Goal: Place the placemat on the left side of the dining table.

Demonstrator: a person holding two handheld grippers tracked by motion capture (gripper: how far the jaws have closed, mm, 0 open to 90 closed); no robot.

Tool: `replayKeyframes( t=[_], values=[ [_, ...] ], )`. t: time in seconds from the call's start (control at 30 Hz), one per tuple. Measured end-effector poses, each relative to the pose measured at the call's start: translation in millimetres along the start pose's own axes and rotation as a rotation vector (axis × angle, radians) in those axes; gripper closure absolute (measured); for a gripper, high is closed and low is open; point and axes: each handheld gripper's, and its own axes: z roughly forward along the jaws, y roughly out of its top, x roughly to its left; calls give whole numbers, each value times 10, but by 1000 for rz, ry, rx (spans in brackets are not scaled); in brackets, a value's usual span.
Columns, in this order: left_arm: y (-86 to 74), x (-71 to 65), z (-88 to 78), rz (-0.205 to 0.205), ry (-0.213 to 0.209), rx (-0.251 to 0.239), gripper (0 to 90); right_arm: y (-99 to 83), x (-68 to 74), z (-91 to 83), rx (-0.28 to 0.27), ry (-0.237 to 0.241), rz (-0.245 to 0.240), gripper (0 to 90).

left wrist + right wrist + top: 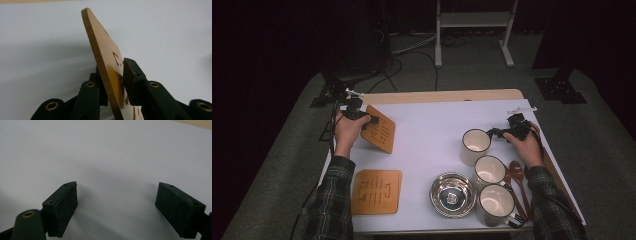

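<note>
A square wooden mat [380,130] with cut-out slots stands tilted up off the white table cover at the back left. My left gripper [371,120] is shut on the mat's left corner. In the left gripper view the mat [105,60] rises edge-on between the jaws; the right pad [132,77] lies against its face and the other pad is hidden behind it. My right gripper [497,133] hovers at the right, just beside a white cup [475,145]. It stands open [117,202] with only bare white cover between the pads.
A second wooden mat [376,191] lies flat at the front left. Two more white cups [490,170] [496,202], a steel bowl [453,195] and wooden spoons [517,175] crowd the front right. The table's wooden far edge [442,96] shows beyond the cover.
</note>
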Motion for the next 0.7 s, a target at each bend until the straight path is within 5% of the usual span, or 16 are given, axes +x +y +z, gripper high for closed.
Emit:
replayKeyframes(
  t=[0.7],
  values=[
    [66,-25,47,-5,137,95,595,1,1,0,1,0,-1,163]
  ],
)
